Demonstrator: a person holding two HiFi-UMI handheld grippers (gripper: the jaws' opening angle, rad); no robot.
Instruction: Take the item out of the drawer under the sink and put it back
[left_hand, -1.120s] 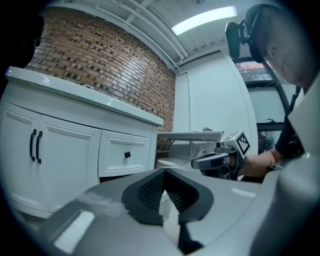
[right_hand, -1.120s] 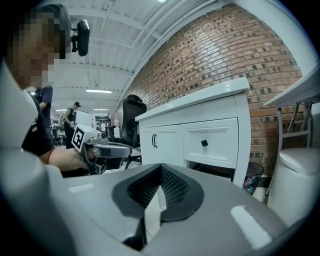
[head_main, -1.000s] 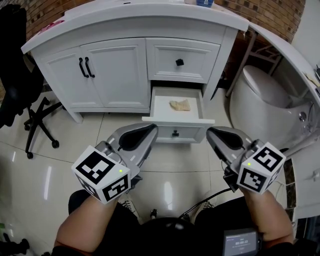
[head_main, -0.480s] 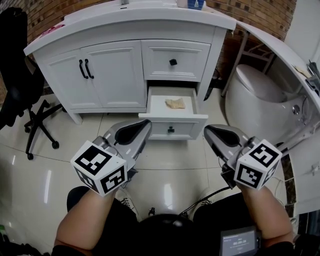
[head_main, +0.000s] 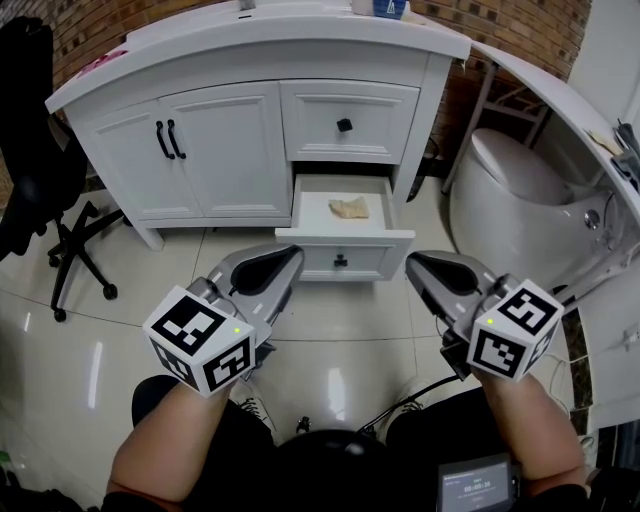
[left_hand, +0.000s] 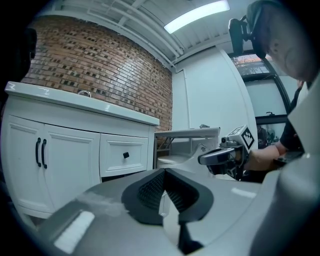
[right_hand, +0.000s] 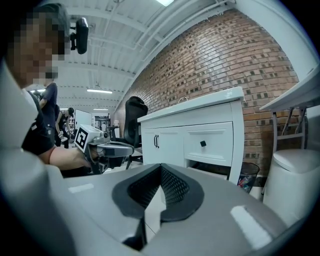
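Plainly, the item (head_main: 349, 208) lies in the open drawer (head_main: 343, 238) ahead of and between the left gripper (head_main: 292, 257) and right gripper (head_main: 414, 263), both empty with jaws together, neither clearly nearer.

Glossy pale tiled floor (head_main: 335, 325), bearing a white vanity cabinet (head_main: 230, 150), a black office chair (head_main: 30, 170) at left, a white toilet (head_main: 520, 170) at right. In the open lower drawer (head_main: 345, 238), a crumpled beige item (head_main: 349, 208), possibly cloth. On the worktop (head_main: 250, 35), a blue container (head_main: 390, 8), cropped.
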